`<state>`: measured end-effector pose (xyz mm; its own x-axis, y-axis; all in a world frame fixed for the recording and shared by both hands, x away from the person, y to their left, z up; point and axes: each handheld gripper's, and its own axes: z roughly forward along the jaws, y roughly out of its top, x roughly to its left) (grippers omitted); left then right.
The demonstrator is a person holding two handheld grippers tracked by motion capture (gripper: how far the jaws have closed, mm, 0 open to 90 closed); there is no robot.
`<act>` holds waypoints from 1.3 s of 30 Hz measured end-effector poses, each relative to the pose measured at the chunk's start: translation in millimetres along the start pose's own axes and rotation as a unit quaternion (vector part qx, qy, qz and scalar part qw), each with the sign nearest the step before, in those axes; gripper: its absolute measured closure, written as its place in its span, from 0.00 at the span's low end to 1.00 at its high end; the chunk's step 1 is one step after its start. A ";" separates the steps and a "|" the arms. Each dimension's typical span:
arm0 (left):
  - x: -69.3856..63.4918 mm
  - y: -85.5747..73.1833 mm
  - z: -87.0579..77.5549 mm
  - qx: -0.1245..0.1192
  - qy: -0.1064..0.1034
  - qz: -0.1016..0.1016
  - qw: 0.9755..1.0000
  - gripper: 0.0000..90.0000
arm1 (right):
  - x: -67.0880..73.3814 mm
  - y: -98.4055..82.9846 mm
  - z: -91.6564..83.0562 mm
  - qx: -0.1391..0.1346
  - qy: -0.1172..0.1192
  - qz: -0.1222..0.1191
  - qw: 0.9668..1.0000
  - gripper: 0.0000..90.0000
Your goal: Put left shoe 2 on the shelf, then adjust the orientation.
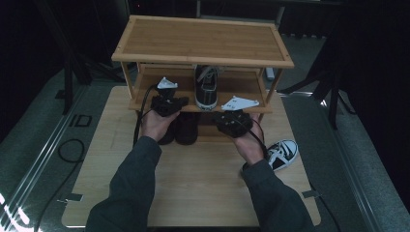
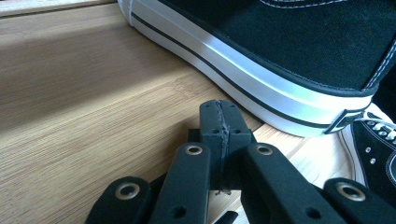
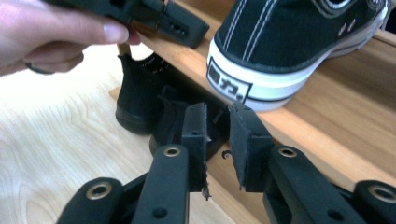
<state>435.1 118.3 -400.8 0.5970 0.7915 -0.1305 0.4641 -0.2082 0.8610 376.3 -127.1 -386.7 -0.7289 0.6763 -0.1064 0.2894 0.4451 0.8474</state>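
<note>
A black canvas sneaker [image 1: 206,87] with a white sole stands on the middle shelf of a bamboo shoe rack [image 1: 203,41], heel toward me. Its mate [image 1: 282,153] lies on the table at the right. My left gripper [image 1: 168,102] rests at the shelf's front edge, left of the sneaker. In the left gripper view its pads [image 2: 219,116] are pressed together with nothing between them, close to the sneaker's sole [image 2: 261,79]. My right gripper [image 1: 235,121] hovers below the shelf's front. Its jaws [image 3: 217,128] stand apart with nothing between them, just under the sneaker's heel [image 3: 261,70].
A pair of dark boots [image 1: 181,128] stands on the bottom level under the shelf, and appears as boots [image 3: 140,100] in the right gripper view. The top shelf [image 1: 203,38] is bare. The rack sits on a light wooden table [image 1: 193,179], with dark floor around it.
</note>
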 end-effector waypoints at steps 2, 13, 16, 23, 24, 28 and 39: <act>0.1 0.2 0.0 0.001 0.000 0.001 1.000 1.00 | -0.8 -2.9 -1.8 0.005 0.006 0.001 1.000 0.81; -0.4 0.9 -0.1 0.004 0.002 0.005 1.000 1.00 | -13.4 -22.7 -15.2 0.027 0.006 0.011 1.000 0.77; -0.5 0.9 -0.1 0.004 0.002 0.005 1.000 1.00 | -18.6 -30.1 -20.1 0.032 0.000 0.020 0.999 0.76; -0.2 0.7 -0.1 0.003 0.002 0.004 1.000 1.00 | -29.5 -46.7 -25.1 0.048 -0.008 0.037 0.998 0.75; -1.2 0.9 -0.2 0.004 0.005 0.008 1.000 1.00 | -33.5 -51.8 -27.4 0.052 -0.013 0.042 0.998 0.75; -1.5 0.8 -0.2 0.003 0.006 0.009 1.000 1.00 | -37.7 -58.6 -33.2 0.059 -0.014 0.044 0.997 0.77; -1.5 1.5 0.0 0.005 0.005 0.010 1.000 1.00 | -43.2 -80.8 -47.3 0.094 -0.044 0.036 0.994 1.00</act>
<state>434.9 116.8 -399.4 0.5995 0.7930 -0.1080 0.4585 -0.2297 0.8585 355.0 -220.0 -426.0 -0.6470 0.7558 -0.1013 0.4556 0.4896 0.7434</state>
